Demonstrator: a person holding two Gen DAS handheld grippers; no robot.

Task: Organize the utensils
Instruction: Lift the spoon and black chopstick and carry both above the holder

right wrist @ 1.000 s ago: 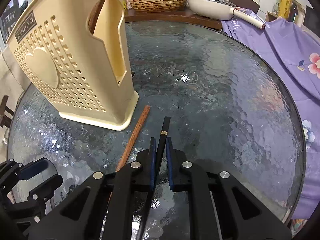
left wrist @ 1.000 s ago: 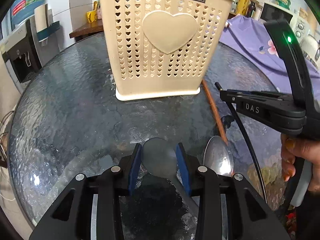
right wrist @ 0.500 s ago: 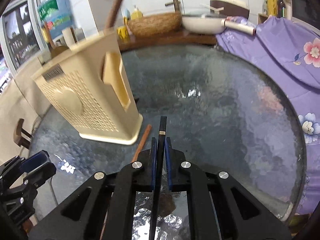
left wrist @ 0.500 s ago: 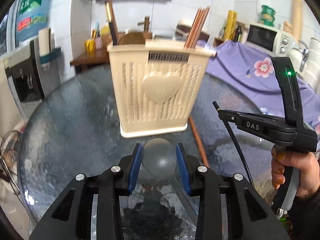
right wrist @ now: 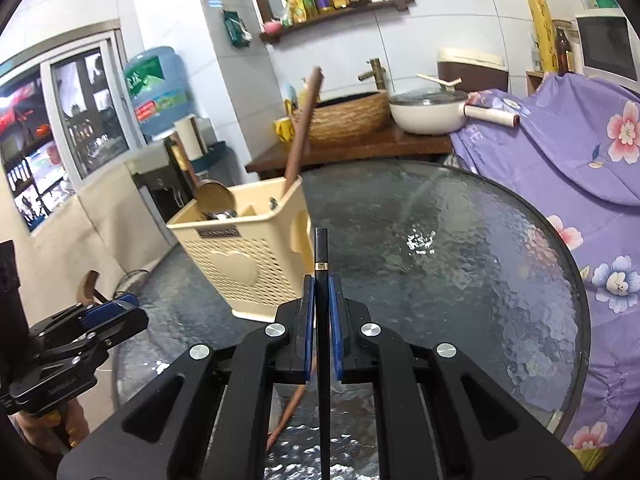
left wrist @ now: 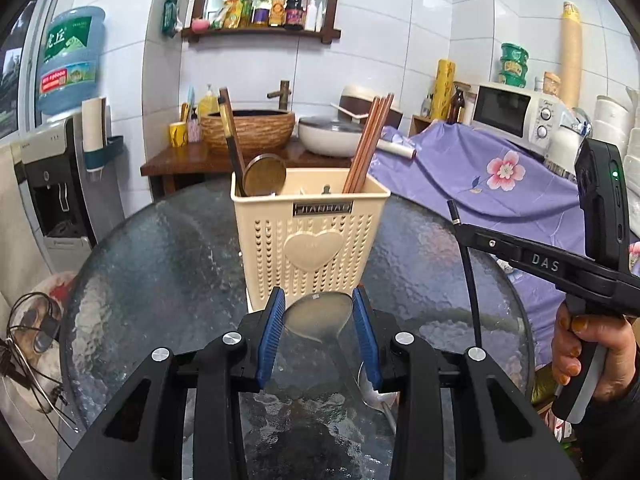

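The left claw (left wrist: pixel 318 330) is clamped on the bowl of a metal spoon (left wrist: pixel 316 314), held above the round glass table (left wrist: pixel 160 264) just in front of the cream utensil holder (left wrist: pixel 310 240). The right claw (right wrist: pixel 321 320) is pressed together on a black chopstick (right wrist: pixel 321 252), its tip pointing toward the holder. A second spoon (left wrist: pixel 370 386) and a brown chopstick (right wrist: pixel 290 408) lie on the table.

Both wrist cameras are looking forward and slightly downward, close over the glass table (left wrist: pixel 160 264). Both are sharing the cream basket (left wrist: pixel 312 240) (right wrist: pixel 248 264).
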